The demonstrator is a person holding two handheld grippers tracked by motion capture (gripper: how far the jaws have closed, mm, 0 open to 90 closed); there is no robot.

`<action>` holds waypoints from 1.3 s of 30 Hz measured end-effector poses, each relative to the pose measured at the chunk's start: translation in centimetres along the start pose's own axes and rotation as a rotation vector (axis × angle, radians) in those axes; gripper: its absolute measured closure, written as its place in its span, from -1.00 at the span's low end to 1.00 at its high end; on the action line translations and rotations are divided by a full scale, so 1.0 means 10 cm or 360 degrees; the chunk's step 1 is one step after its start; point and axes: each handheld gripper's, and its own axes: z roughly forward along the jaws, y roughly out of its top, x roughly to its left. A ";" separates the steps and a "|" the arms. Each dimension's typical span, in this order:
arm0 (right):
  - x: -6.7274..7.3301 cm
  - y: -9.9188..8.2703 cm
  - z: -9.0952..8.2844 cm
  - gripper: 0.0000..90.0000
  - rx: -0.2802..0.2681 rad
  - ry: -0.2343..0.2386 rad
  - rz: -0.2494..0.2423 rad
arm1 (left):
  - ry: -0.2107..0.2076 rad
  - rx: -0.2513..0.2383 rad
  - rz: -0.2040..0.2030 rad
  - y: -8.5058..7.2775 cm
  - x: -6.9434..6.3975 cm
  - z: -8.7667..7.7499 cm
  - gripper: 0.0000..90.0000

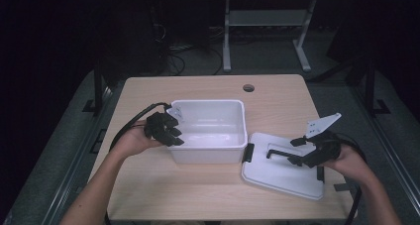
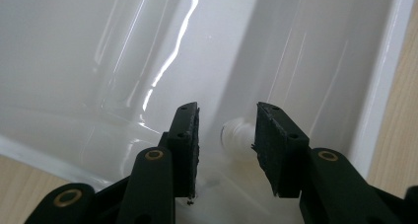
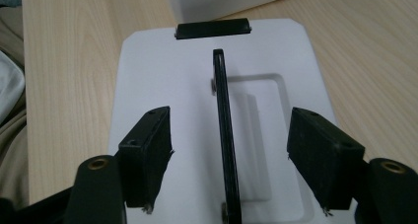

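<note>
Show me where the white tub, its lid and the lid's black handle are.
white tub (image 1: 208,155), high view, front wall.
lid (image 1: 277,178), high view, bare top.
black handle (image 3: 226,130), right gripper view, raised bar.

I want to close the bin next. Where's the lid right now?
In the high view the lid lies flat on the table, right of the bin, near the front edge, under the right claw.

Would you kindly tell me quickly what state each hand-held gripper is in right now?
Left hand-held gripper: shut on the white bin's wall.
Right hand-held gripper: open, jaws either side of the lid's raised black handle, not touching it.
</note>
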 end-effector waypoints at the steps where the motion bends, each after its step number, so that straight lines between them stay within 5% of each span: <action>1: 0.00 0.00 0.00 -0.27 0.0001 0.0000 -0.0005 | 0.0002 -0.0004 0.0004 0.00 0.00 0.00 0.37; 10: 0.00 0.01 0.04 -0.28 0.0021 0.0009 -0.0005 | 0.0007 -0.0032 0.0001 0.00 0.00 -0.05 0.36; 23: 0.01 0.02 0.04 -0.28 0.0024 0.0006 -0.0011 | 0.0046 -0.0074 0.0018 0.07 -0.08 -0.35 0.33; 39: 0.04 0.07 0.05 -0.27 0.0041 0.0003 -0.0026 | 0.0087 -0.0103 0.0030 -0.08 -0.22 -0.67 0.29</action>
